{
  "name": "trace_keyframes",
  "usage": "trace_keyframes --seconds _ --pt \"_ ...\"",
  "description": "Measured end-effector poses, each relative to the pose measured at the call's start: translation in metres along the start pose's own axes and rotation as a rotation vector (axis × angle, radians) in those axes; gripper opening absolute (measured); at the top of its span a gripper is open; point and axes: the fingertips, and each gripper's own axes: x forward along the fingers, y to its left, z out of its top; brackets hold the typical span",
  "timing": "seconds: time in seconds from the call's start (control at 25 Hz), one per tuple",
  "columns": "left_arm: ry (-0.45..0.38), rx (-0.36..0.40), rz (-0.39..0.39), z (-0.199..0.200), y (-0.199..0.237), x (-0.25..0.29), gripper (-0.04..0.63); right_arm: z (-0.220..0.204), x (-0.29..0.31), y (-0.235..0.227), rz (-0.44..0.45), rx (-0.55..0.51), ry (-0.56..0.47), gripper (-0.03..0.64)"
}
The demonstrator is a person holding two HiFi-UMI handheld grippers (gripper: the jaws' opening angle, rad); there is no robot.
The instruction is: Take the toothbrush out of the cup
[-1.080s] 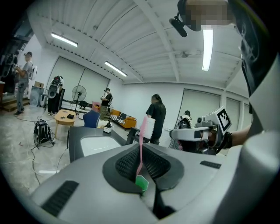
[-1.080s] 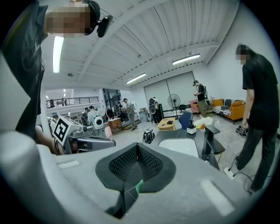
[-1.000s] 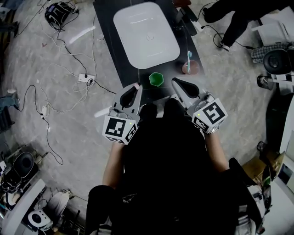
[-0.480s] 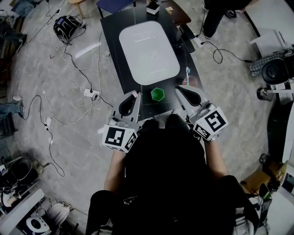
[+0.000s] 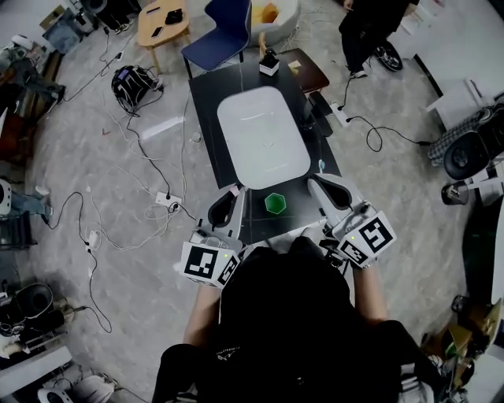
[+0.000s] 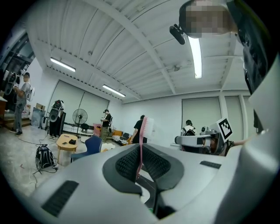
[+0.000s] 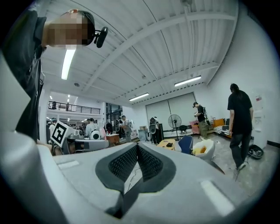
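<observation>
My left gripper (image 5: pixel 231 197) hangs over the front edge of the black table (image 5: pixel 206 134). It is shut on a pink toothbrush (image 6: pixel 143 139), whose bristled head sticks up past the jaws. In the head view only its pale tip (image 5: pixel 234 190) shows. My right gripper (image 5: pixel 314 183) is shut with nothing in it, its pads meeting at the tips (image 7: pixel 137 146). Just beyond the right gripper the head of a blue toothbrush (image 5: pixel 321 166) pokes up; the cup that holds it is hidden behind the gripper. A green hexagonal cup (image 5: pixel 274 203) stands between the two grippers.
A white basin (image 5: pixel 262 138) fills the middle of the table, with a small black box (image 5: pixel 269 61) at its far edge. Beyond stand a blue chair (image 5: pixel 224 27) and a low wooden table (image 5: pixel 163 22). Cables (image 5: pixel 150 169) trail over the floor at the left. A person (image 5: pixel 370 27) stands at the back right.
The head view has tilted up and shows more of the room. Both grippers sit lower in the picture, and the pinkish cup has passed behind the right gripper. The pink toothbrush stays gripped.
</observation>
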Motion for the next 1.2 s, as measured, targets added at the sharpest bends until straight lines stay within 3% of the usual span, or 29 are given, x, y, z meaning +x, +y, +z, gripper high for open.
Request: trace_keyframes --seconds 0.36,0.76,0.96,1.2 --pt "-0.073 0.034 0.010 0.038 -0.005 -0.017 0.014 0.038 -0.007 0.013 0.013 -0.037 -0.084 0.005" --pt "-0.107 0.045 0.038 0.047 -0.003 -0.030 0.014 0.042 -0.007 0.019 0.024 -0.048 -0.099 0.005" --pt "-0.076 0.029 0.058 0.035 0.004 -0.036 0.014 0.038 -0.007 0.023 0.025 -0.041 -0.091 0.005" --pt "0.024 -0.044 0.090 -0.019 0.019 -0.039 0.014 0.026 -0.007 0.027 0.030 -0.027 -0.057 0.005"
